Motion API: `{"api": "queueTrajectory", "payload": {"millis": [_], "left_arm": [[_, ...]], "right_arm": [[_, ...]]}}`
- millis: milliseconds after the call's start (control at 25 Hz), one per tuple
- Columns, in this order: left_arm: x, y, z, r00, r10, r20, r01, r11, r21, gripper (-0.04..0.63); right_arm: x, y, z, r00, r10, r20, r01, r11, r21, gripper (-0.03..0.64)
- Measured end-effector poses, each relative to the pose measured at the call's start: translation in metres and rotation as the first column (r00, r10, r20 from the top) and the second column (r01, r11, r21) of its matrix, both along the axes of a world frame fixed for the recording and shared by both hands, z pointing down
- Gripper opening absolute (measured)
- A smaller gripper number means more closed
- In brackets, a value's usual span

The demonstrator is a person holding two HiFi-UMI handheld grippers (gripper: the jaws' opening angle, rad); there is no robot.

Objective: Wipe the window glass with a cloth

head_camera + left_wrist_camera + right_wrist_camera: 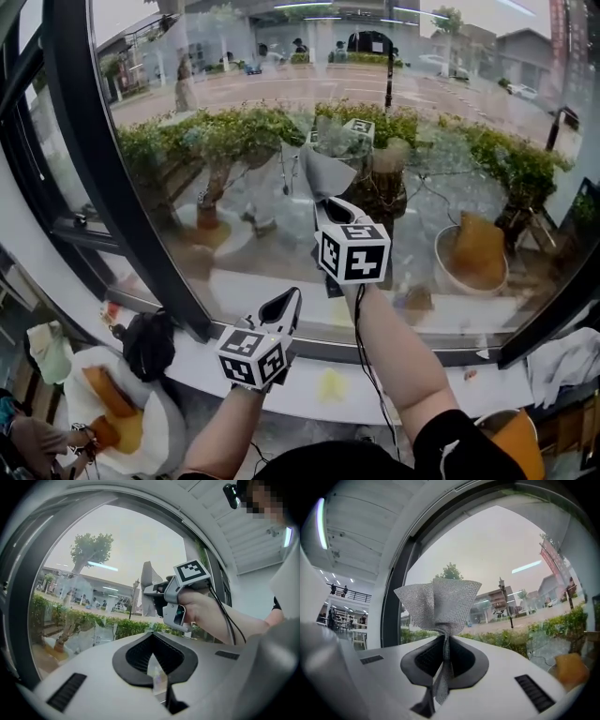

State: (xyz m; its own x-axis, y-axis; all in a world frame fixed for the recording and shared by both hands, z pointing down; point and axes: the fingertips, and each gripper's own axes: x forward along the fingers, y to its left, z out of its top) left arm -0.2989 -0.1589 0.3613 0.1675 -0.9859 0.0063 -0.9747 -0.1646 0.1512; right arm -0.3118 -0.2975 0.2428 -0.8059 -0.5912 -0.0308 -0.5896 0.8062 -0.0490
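Note:
The window glass (281,94) fills the head view and is set in a black frame (103,159). My right gripper (325,199) is raised in front of the pane, shut on a grey mesh cloth (323,169) that fans out above its jaws. In the right gripper view the cloth (438,602) is pinched between the jaws of the right gripper (445,641), and a tail hangs below. My left gripper (283,305) is lower, near the sill, pointing up, with its jaws together and nothing in them. The left gripper view shows the left gripper (153,656) below the right gripper (151,592) and the cloth (149,581).
A pale sill (403,384) runs under the pane, with a black bundle (150,342) at its left and a white rag (567,361) at its right. A white plate with orange food (117,412) lies lower left. Outside are shrubs (234,131) and a street.

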Motion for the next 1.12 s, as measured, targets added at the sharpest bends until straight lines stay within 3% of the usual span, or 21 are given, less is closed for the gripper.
{"api": "queueTrajectory", "payload": {"millis": [600, 1120], "left_arm": [[0.037, -0.056, -0.008, 0.997, 0.083, 0.011, -0.083, 0.996, 0.011, -0.002], [0.114, -0.098, -0.002, 0.973, 0.230, 0.023, -0.230, 0.973, -0.009, -0.002]], "right_arm": [[0.047, -0.058, -0.012, 0.994, 0.105, 0.008, -0.105, 0.994, 0.006, 0.040], [0.157, -0.104, -0.004, 0.965, 0.260, 0.021, -0.260, 0.966, -0.006, 0.040]]}}
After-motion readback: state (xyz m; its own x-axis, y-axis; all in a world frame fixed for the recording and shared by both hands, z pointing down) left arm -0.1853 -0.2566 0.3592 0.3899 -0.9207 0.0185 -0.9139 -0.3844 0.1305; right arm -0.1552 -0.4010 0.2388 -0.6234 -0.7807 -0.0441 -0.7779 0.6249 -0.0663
